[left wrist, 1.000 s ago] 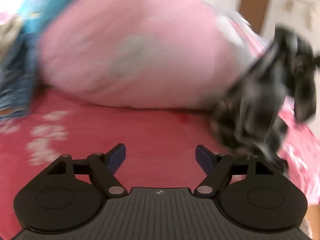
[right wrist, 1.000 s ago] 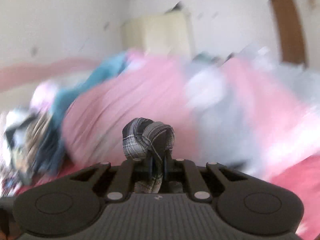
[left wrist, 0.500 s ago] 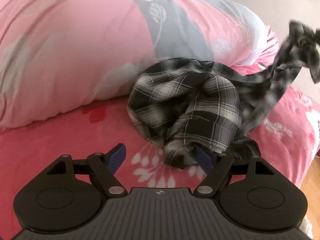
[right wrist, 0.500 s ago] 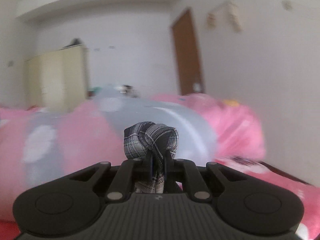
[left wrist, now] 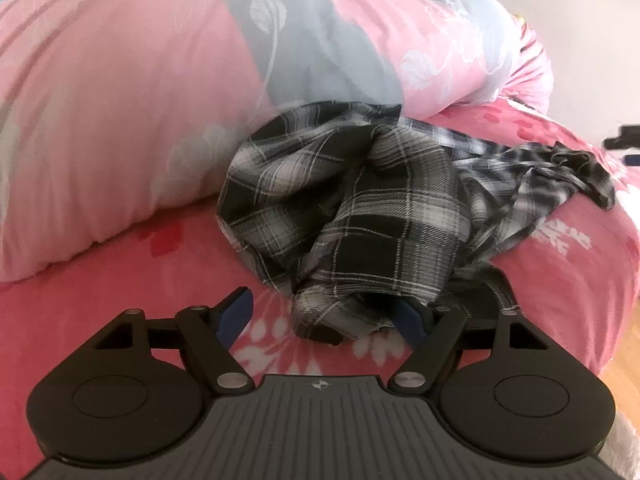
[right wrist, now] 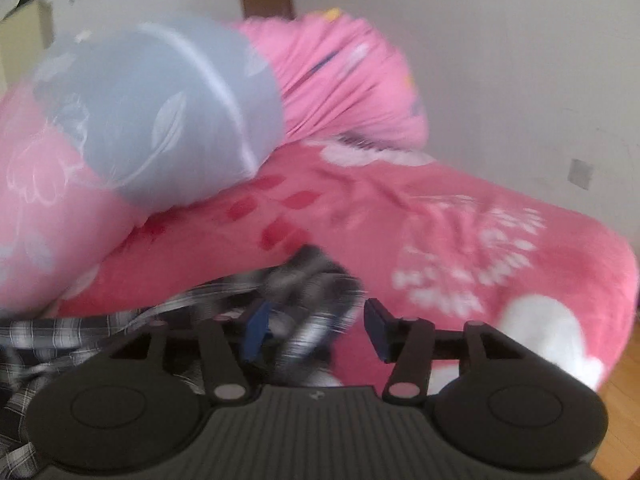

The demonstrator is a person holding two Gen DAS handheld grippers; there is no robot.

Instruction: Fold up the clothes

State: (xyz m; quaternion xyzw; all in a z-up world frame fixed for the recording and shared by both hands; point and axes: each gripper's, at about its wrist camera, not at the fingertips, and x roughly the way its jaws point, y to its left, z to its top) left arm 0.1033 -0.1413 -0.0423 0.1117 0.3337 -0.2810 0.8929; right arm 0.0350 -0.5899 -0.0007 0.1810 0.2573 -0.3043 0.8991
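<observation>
Left wrist: plaid garment (left wrist: 360, 216) (crumpled) before gripper (left wrist: 326, 316)

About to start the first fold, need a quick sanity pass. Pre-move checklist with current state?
1. Plaid shirt on the bed: ok.
2. Shirt spread flat: not ok, bunched against the pink quilt.
3. Left gripper free: ok, open, cloth lying between the jaws.
4. Right gripper released: jaws opening, blurred cloth between them, pads off it.
5. Collar or hem located: cannot tell.
</observation>
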